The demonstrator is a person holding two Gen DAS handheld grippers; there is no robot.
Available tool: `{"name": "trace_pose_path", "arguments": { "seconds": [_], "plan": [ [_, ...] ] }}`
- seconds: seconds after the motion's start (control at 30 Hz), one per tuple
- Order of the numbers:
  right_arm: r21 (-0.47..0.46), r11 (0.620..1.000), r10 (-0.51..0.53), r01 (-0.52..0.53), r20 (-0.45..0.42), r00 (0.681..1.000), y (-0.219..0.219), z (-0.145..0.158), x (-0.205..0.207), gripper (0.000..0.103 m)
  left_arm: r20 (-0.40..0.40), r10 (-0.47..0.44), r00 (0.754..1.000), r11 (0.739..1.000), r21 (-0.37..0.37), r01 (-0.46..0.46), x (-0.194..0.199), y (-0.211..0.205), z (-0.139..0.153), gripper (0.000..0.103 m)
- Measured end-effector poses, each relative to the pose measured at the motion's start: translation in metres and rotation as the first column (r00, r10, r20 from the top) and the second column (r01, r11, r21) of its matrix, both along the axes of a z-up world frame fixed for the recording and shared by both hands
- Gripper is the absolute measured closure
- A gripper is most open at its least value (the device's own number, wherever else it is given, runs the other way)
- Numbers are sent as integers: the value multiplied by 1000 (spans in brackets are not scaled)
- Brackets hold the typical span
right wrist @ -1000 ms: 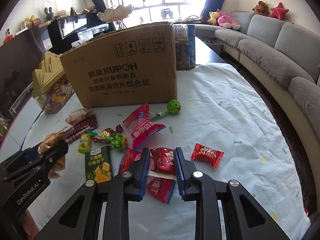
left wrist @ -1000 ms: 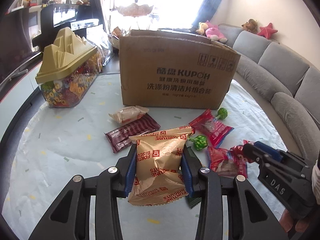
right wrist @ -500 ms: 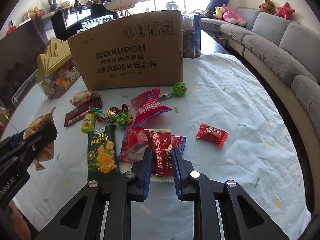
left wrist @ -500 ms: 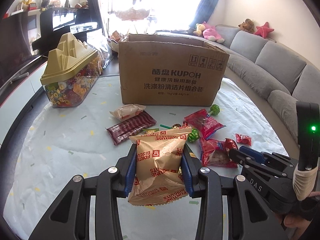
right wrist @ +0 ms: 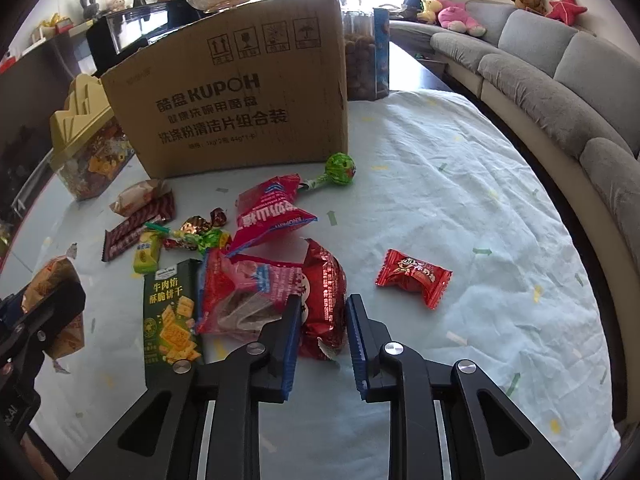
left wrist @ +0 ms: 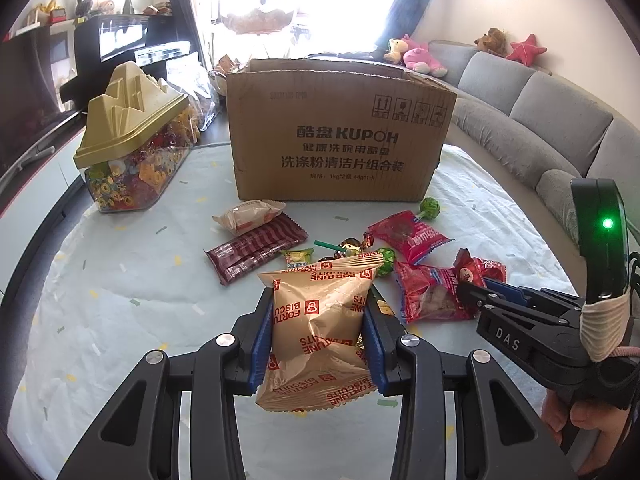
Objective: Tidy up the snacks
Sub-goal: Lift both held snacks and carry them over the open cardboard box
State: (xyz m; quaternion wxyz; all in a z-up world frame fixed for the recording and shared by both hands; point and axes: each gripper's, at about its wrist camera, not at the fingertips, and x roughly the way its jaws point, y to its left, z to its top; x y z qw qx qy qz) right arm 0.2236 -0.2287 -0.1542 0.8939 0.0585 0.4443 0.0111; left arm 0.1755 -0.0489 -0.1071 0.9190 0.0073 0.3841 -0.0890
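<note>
My left gripper (left wrist: pixel 318 334) pinches a gold biscuit bag (left wrist: pixel 318 328), held up over the table (left wrist: pixel 120 300). My right gripper (right wrist: pixel 322 338) squeezes a red snack pack (right wrist: pixel 324 300) near the box (right wrist: pixel 240 96).

Table under pale confetti-print cloth (right wrist: pixel 460 216). KUPOH cardboard box (left wrist: pixel 340 140) at back, gold-lidded candy jar (left wrist: pixel 132 160) to its left. In front, snack scatter: maroon bar (left wrist: pixel 256 249), green cracker pack (right wrist: pixel 170 312), green lollipop (right wrist: pixel 340 168), red candy (right wrist: pixel 414 278) off alone to right.
</note>
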Motion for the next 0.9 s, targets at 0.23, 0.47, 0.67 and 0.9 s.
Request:
{"name": "trace_pose_path", "arguments": {
  "seconds": [0.23,0.47,0.67,0.9],
  "plan": [
    [22,1000,4,-5,42,999,0,14,-10,84,18,0,1000,1000,13,0,4,-1,5,63],
    [54,998,33,-39,107,994,8,41,-18,84,53,-9,999,1000,24,8,9,1,18,63],
    [41,997,63,-72,176,982,18,69,-20,84,104,-25,994,999,39,21,19,1,38,63],
    [27,994,99,-108,228,969,29,93,-7,84,162,-52,985,997,69,42,41,2,67,64]
  ]
}}
